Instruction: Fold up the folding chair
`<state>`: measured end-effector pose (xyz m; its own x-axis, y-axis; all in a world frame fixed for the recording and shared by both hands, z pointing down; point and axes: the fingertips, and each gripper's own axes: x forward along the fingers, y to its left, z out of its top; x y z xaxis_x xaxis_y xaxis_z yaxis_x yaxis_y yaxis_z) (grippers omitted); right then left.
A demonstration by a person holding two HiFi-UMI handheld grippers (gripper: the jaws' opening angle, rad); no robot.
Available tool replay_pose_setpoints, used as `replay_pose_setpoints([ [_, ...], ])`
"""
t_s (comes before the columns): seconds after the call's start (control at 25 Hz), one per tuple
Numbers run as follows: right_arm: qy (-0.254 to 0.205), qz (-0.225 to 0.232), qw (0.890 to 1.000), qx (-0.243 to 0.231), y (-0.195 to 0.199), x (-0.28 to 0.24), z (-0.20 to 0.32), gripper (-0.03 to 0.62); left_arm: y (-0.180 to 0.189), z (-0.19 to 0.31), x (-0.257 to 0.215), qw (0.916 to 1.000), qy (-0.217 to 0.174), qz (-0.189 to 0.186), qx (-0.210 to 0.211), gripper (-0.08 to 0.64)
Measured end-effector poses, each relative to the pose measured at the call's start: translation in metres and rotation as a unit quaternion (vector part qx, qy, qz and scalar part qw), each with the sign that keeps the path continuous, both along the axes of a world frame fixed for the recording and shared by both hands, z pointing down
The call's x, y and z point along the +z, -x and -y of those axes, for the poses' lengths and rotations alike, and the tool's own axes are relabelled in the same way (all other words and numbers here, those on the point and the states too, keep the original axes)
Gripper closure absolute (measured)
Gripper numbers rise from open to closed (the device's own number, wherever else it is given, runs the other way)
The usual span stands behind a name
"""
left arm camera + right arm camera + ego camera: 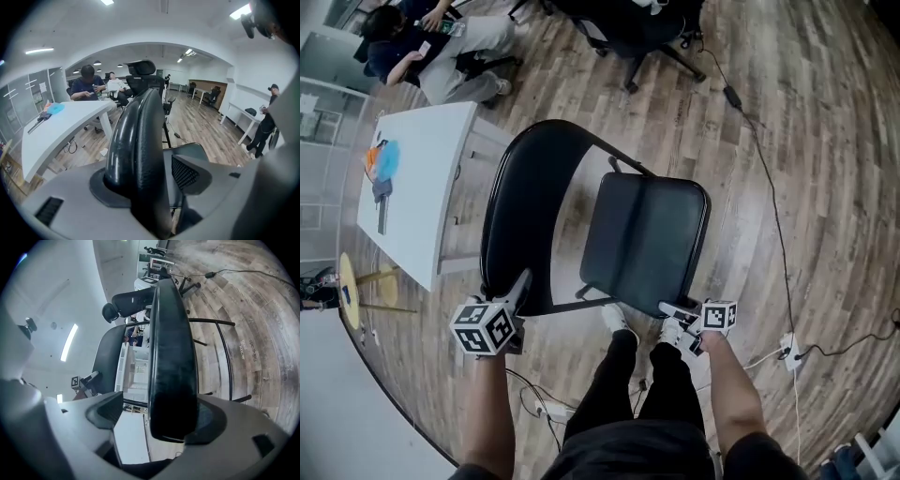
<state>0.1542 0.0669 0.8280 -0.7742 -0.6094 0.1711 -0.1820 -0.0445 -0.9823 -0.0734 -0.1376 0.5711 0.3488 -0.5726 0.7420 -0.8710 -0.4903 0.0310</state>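
A black folding chair stands open on the wood floor, its curved backrest (525, 216) on the left and its padded seat (642, 239) on the right. My left gripper (520, 283) straddles the backrest's near end. In the left gripper view the backrest (140, 140) lies against one jaw of that gripper (150, 180), and a narrow gap shows before the mesh pad (187, 173). My right gripper (672, 309) reaches over the seat's near edge. In the right gripper view the seat (171, 348) rests against one jaw of the gripper (159, 416), the other pad (108, 411) clearly apart.
A white table (417, 202) with small blue and orange items stands left of the chair, a yellow stool (349, 291) beyond it. A seated person (441, 52) and an office chair (642, 37) are at the back. A cable runs to a power strip (787, 352).
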Motion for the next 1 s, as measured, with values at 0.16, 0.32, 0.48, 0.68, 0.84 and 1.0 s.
replay_pose_setpoints([
  [0.16,-0.007,0.003,1.0,-0.009,0.024,-0.034,0.012,0.198,0.005,0.005,-0.02,0.9997,-0.006,-0.021,-0.003,0.293],
  [0.32,-0.013,-0.003,1.0,-0.017,0.047,-0.061,0.027,0.198,0.017,0.012,-0.034,0.9991,-0.009,-0.043,0.0,0.296],
  [0.48,-0.022,-0.016,0.999,-0.021,0.074,-0.094,0.05,0.198,0.024,0.018,-0.054,0.9975,-0.014,-0.068,0.013,0.302],
  [0.68,-0.022,-0.016,0.999,-0.024,0.132,-0.141,0.075,0.198,0.046,0.025,-0.078,0.9952,0.007,-0.091,0.035,0.307],
  [0.84,-0.041,-0.014,0.998,-0.043,0.173,-0.176,0.11,0.198,0.064,0.041,-0.097,0.9935,0.002,-0.107,0.039,0.307],
  [1.0,-0.053,-0.007,0.997,-0.056,0.22,-0.202,0.138,0.198,0.086,0.053,-0.109,0.9912,0.005,-0.123,0.049,0.307],
])
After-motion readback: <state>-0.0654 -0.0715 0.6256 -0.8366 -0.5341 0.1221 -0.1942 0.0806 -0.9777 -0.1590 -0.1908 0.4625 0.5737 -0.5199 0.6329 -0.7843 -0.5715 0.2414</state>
